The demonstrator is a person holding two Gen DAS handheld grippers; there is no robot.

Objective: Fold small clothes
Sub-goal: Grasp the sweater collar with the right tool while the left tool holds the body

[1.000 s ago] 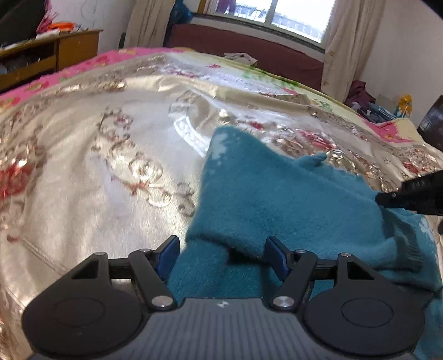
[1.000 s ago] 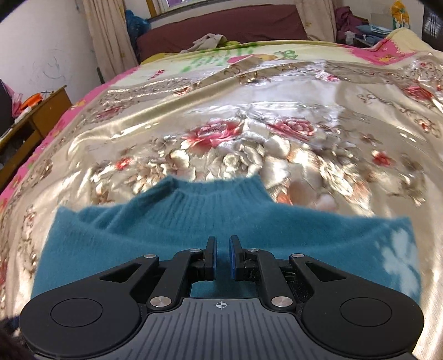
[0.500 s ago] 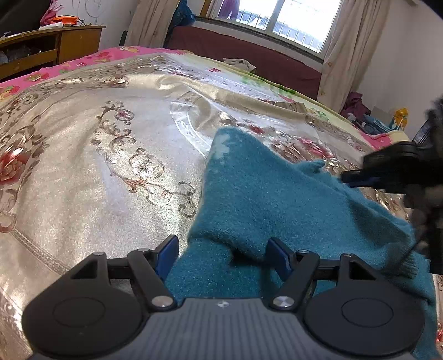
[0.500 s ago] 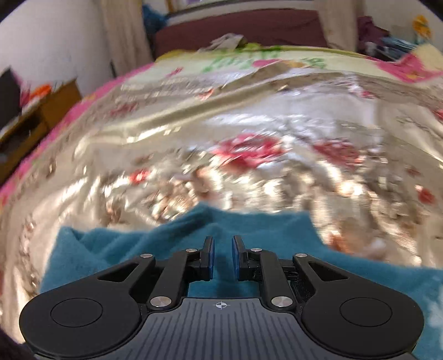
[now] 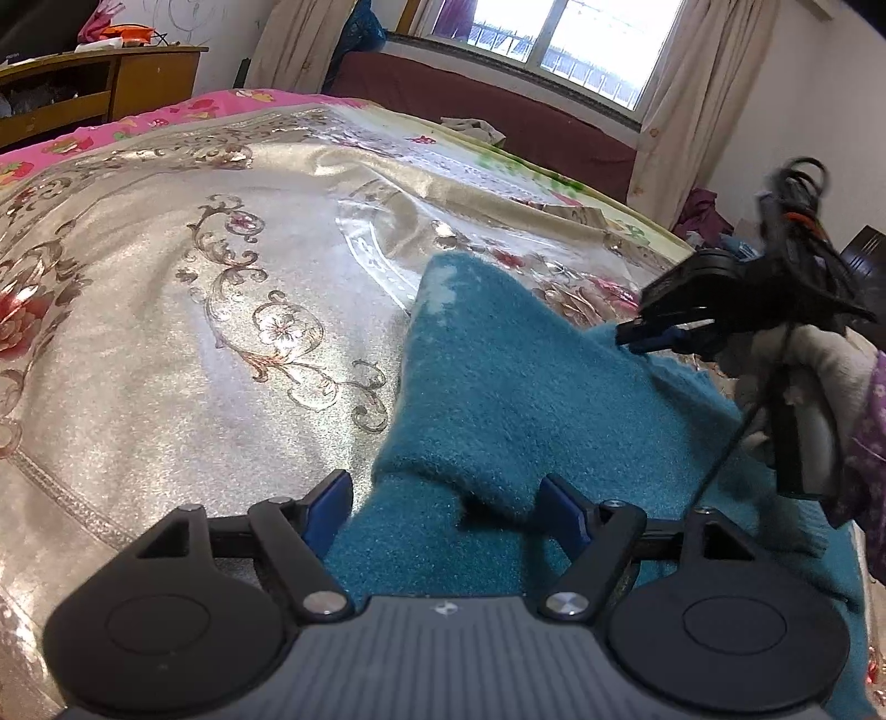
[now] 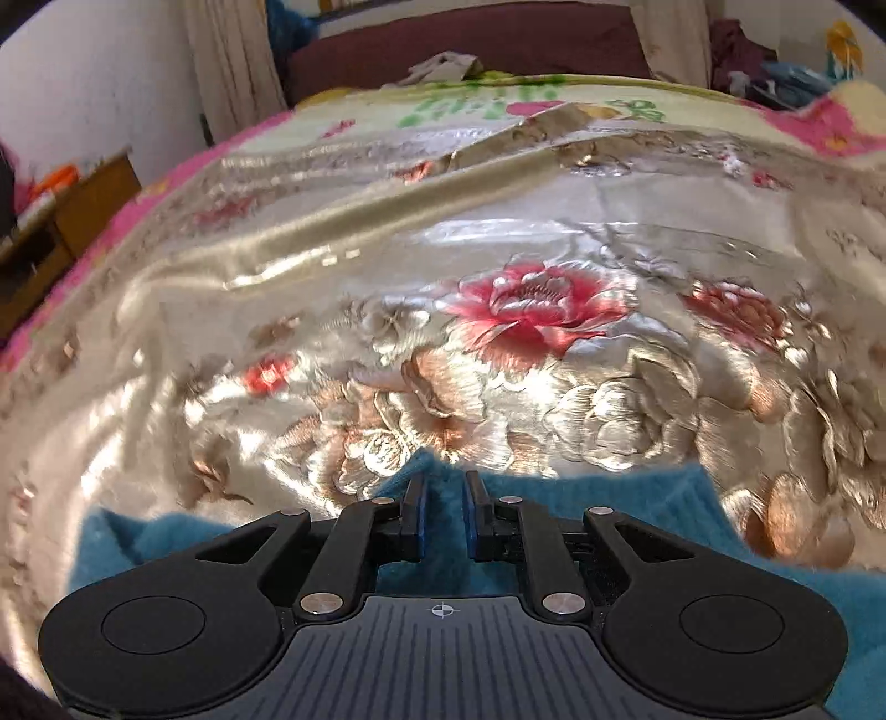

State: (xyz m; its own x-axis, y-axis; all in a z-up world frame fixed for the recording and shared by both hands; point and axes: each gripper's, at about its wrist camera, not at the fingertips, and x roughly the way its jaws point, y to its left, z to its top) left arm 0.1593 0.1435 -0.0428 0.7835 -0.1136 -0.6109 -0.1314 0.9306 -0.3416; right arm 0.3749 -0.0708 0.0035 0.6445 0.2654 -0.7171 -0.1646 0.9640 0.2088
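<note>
Folding teal sweater on the gold bedspread, sleeve laid over: left gripper jaws opening off the fold, nothing pinched; right gripper nearly shut, apparently empty, likely needing a fresh edge grasp next.

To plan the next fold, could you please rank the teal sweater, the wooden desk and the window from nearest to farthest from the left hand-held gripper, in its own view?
1. Teal sweater, directly between the left hand-held gripper's opening jaws.
2. Wooden desk, far left, beyond the bed.
3. Window, top centre, on the far wall.
</note>
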